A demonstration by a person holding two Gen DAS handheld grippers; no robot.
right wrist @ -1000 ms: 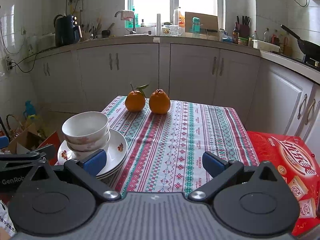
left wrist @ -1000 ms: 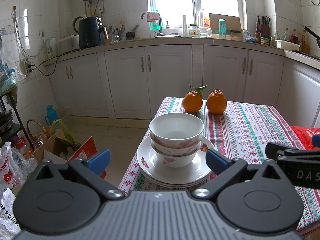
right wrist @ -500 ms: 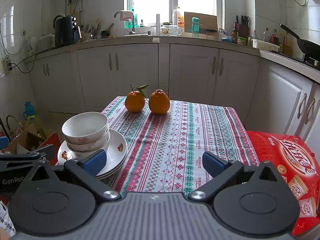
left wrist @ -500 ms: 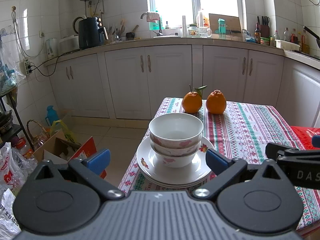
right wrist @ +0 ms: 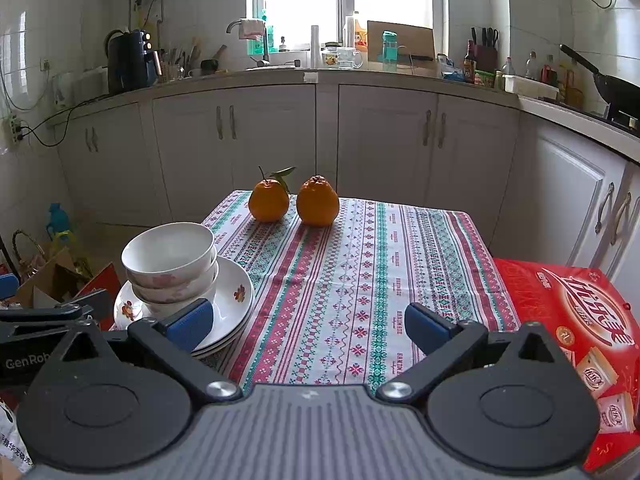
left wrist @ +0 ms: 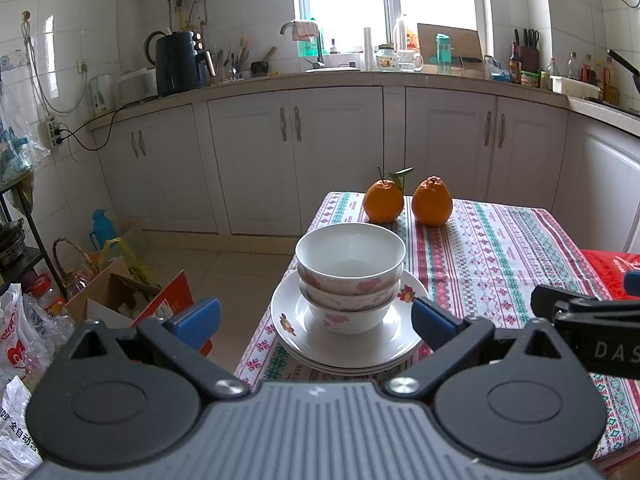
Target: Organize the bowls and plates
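Kitchen scene with a tabletop under a striped patterned cloth. Nearest, the left hand-held gripper and right hand-held gripper both hover with jaws spread wide, holding nothing. Just beyond, at the near left corner, two white floral ceramic bowls sit nested on a stack of white floral plates. A red printed carton lies at the right; two oranges stand farther back. Stacking appears complete; little seems left.

White pink-flowered bowls, striped red-green tablecloth, oranges.
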